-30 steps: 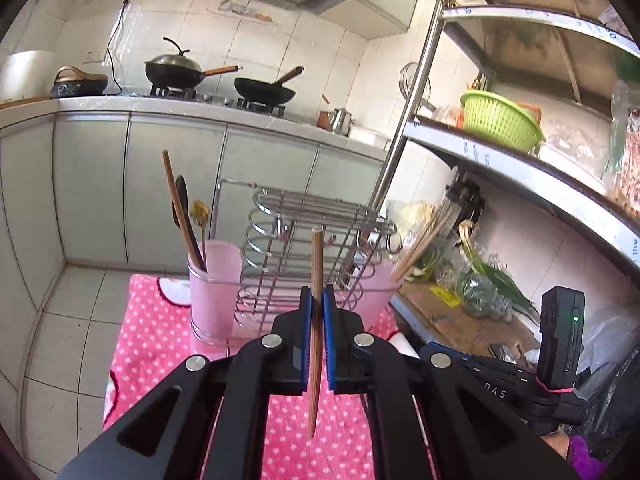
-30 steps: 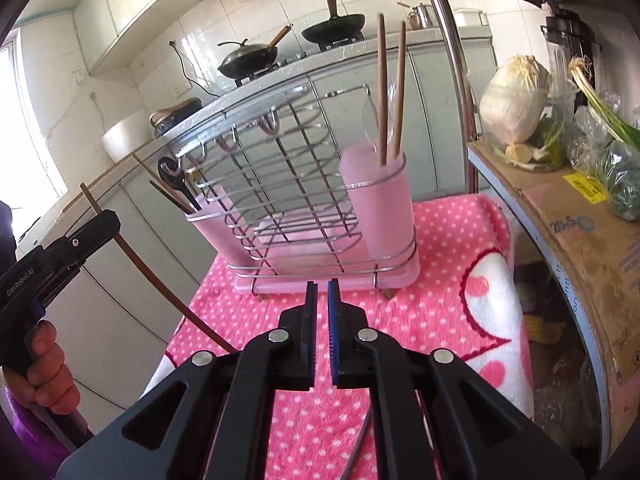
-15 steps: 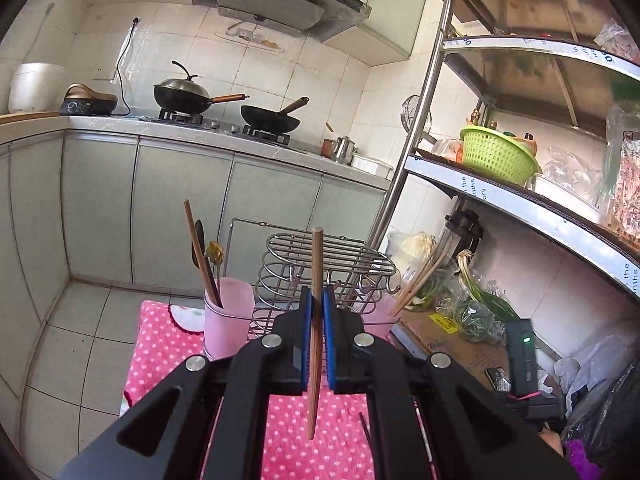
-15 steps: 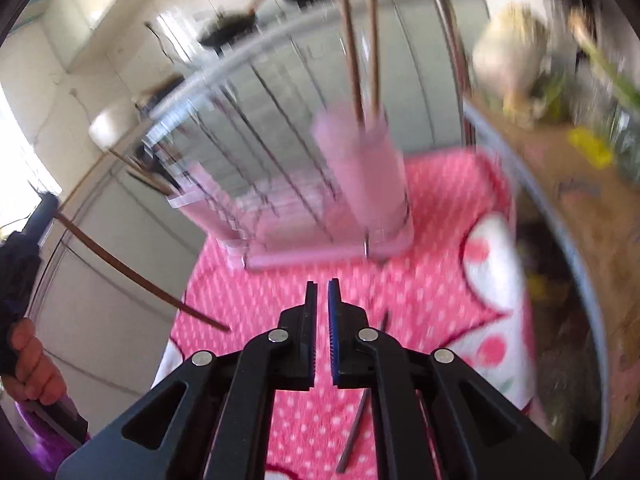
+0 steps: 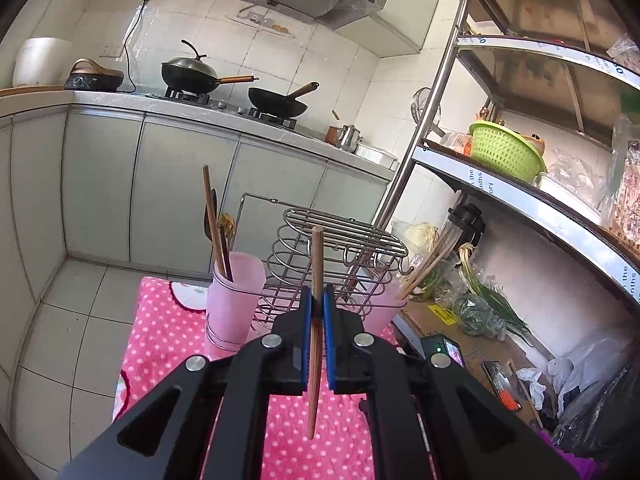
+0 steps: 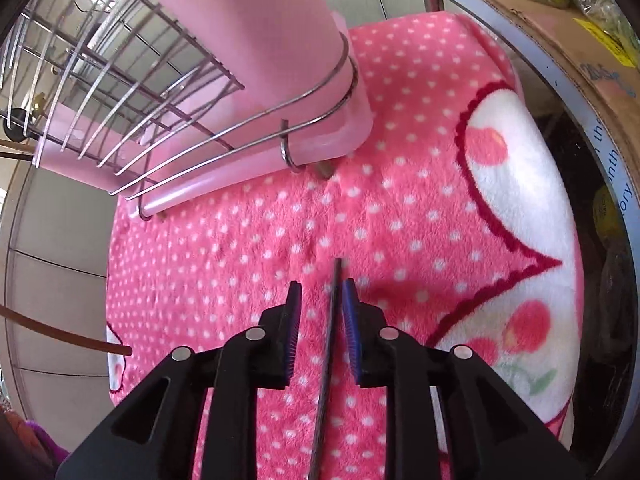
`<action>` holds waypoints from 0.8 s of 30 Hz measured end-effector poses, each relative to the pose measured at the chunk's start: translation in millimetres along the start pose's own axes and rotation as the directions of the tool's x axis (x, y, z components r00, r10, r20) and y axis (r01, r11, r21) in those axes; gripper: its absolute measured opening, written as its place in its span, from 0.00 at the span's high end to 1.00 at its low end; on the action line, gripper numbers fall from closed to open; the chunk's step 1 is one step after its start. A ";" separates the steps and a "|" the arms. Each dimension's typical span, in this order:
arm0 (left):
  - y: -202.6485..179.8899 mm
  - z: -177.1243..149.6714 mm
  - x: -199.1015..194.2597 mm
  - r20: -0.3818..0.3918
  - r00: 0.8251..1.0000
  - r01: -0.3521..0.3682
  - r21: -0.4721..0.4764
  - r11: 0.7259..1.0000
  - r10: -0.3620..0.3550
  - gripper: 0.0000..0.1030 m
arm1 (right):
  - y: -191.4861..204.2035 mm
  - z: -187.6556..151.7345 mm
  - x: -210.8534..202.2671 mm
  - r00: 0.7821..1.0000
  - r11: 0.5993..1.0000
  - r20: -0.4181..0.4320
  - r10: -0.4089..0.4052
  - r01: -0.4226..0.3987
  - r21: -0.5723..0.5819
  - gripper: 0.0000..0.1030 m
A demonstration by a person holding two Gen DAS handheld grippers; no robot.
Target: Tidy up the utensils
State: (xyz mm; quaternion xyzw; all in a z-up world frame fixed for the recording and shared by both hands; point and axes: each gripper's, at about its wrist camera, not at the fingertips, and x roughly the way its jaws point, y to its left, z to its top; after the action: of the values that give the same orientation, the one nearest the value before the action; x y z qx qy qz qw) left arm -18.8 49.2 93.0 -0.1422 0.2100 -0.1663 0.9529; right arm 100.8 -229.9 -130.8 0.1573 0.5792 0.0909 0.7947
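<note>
My left gripper (image 5: 316, 307) clamped on wooden chopstick (image 5: 315, 344) — upright, rack (image 5: 340, 248) at 12 o'clock beyond. My right gripper (image 6: 320, 300) parted over pink cloth (image 6: 400, 208) — dark chopstick (image 6: 328, 344) lies between fingers, against right pad (image 6: 351, 320).

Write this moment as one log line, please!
left gripper: shut on chopstick | right gripper: open around dark stick on cloth

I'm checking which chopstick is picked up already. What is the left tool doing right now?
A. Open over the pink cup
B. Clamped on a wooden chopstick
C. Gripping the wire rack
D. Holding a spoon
B: the left tool is shut on a wooden chopstick that stands upright between its blue pads, short of the pink cup.
</note>
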 end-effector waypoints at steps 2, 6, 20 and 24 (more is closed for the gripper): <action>2.5 -0.4 0.5 -0.001 1.000 -0.001 -0.006 1.000 0.001 0.95 | 2.5 0.4 4.4 1.000 1.000 -0.002 -0.024 0.024 -0.008 0.79; 5.2 -1.1 1.2 -0.003 1.000 0.001 -0.012 1.000 -0.001 0.95 | 6.3 2.5 7.1 0.999 0.998 0.011 -0.051 0.052 -0.025 0.79; 4.3 0.6 -1.5 0.006 1.000 -0.017 -0.007 1.000 0.017 0.95 | 5.8 -12.4 -35.4 0.978 0.997 0.200 0.066 -0.055 -0.061 0.96; 3.9 5.5 -3.9 0.020 0.999 -0.029 -0.008 1.000 0.029 0.95 | 14.7 -23.4 -76.9 0.942 0.990 0.314 0.120 -0.088 -0.114 0.96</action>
State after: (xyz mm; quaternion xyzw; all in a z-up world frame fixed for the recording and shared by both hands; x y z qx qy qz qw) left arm -18.6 55.3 97.8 -0.1447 0.2029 -0.1501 0.9567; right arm 55.2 -238.0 -63.6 0.1611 0.4283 0.1342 0.8790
